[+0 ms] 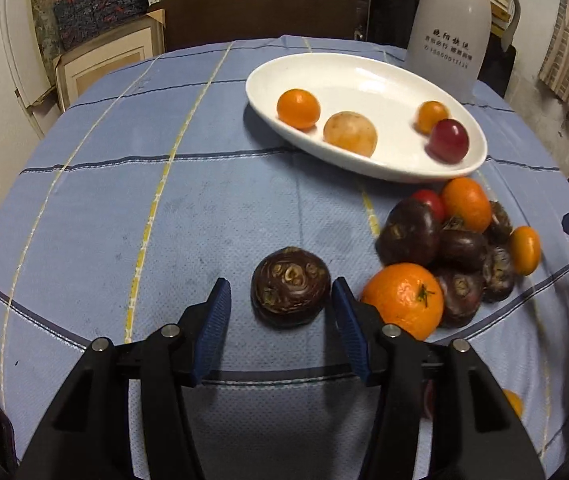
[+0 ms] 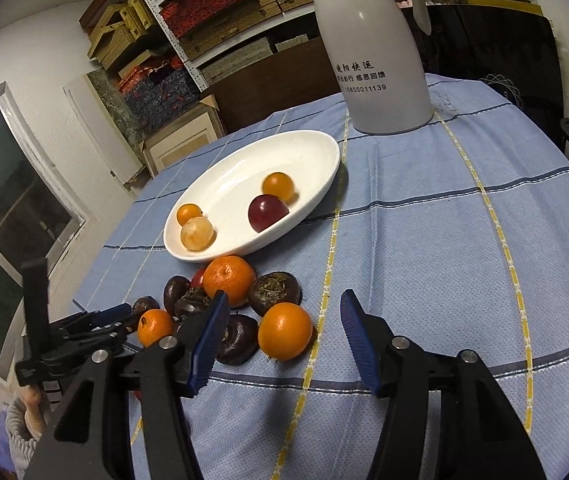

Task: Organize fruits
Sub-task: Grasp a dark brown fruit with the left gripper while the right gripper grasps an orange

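Glossy white ceramic dish (image 1: 268,80); matt woven tablecloth (image 1: 164,220); ribbed rubbery jaws; rough dark water chestnut (image 1: 290,286)

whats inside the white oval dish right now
Four round fruits lie in the white dish: two small orange ones, a pale yellow one and a dark red one. Nothing appears hidden.

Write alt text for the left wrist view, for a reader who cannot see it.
The open left gripper brackets a dark water chestnut lying alone on a blue checked tablecloth, pads not pressing on it. To its right sits a pile of oranges and more dark chestnuts; behind, a white oval dish holds four small fruits.
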Tool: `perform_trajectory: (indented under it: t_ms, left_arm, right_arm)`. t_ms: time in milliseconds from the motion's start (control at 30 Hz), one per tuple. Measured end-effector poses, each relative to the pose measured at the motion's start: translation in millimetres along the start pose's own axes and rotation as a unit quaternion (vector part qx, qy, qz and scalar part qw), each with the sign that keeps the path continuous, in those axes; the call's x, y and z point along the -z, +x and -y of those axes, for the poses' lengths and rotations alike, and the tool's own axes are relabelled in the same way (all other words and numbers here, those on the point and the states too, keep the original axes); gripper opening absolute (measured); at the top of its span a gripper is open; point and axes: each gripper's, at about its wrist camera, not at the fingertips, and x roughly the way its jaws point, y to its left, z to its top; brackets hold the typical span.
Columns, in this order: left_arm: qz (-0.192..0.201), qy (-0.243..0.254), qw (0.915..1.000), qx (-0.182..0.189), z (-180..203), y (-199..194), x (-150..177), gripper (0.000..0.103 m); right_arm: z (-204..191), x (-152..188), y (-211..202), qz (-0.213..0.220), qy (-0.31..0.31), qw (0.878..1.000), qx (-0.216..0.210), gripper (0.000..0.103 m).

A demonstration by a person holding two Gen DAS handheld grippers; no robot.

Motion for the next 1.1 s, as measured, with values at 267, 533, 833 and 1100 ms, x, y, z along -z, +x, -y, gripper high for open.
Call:
perform_trajectory:
  t_ms: [267,533,833,1100]
  left_arm:
    - [0.012,0.015,0.9993,-0.031,-2.7,6.5,0.1,0.041]
    - [0.015,0.010,0.9994,-0.029,-3.2,4.8,-1.9,0.040]
    - [0.013,0.009,0.9995,-0.027,-2.1,6.7,-2.1,0.040]
    - [0.017,0.016,0.9994,-0.026,2.2,6.3,-1.0,0.040]
  right_arm:
    - [-3.1,3.6,4.1,-0.013,-0.009,1.000,0.001,0.058]
    - [-7.3,15.7,19.7,-0.057,-0.018,0.998,-0.001,0.058]
    - [-8.6,16.8,37.1,-0.075,-0.013,0.997,0.006,0.046]
    - [-7.8,17.5,49.4,-0.076,-0.026,0.997,0.020,0.036]
